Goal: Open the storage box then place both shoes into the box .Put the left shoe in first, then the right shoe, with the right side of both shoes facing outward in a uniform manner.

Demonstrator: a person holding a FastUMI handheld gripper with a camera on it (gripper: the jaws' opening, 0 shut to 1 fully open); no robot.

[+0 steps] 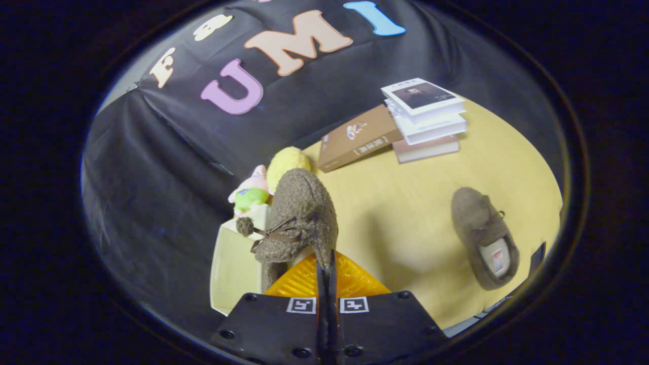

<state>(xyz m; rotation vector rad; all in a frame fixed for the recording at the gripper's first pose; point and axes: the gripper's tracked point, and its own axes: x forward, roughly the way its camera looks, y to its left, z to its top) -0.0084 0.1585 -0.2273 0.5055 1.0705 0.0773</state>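
Fuzzy brown shoe (299,213) pinched at its rim between my gripper's (325,263) nearly closed fingers, above the storage box (230,258); second shoe (484,238) lies on the table (405,203).

A stack of three books (428,121) sits at the far side of the yellow wooden table (405,213), the top one white with a dark portrait cover. Leaning against the stack's left side is a brown book (357,138), tilted, its cover facing up. Left of that, at the table's far left edge, a round yellow plush toy (288,163) stands just beside a pink star-shaped plush toy (249,190) in green shorts. Black cloth (167,167) hangs behind them as the booth's wall.
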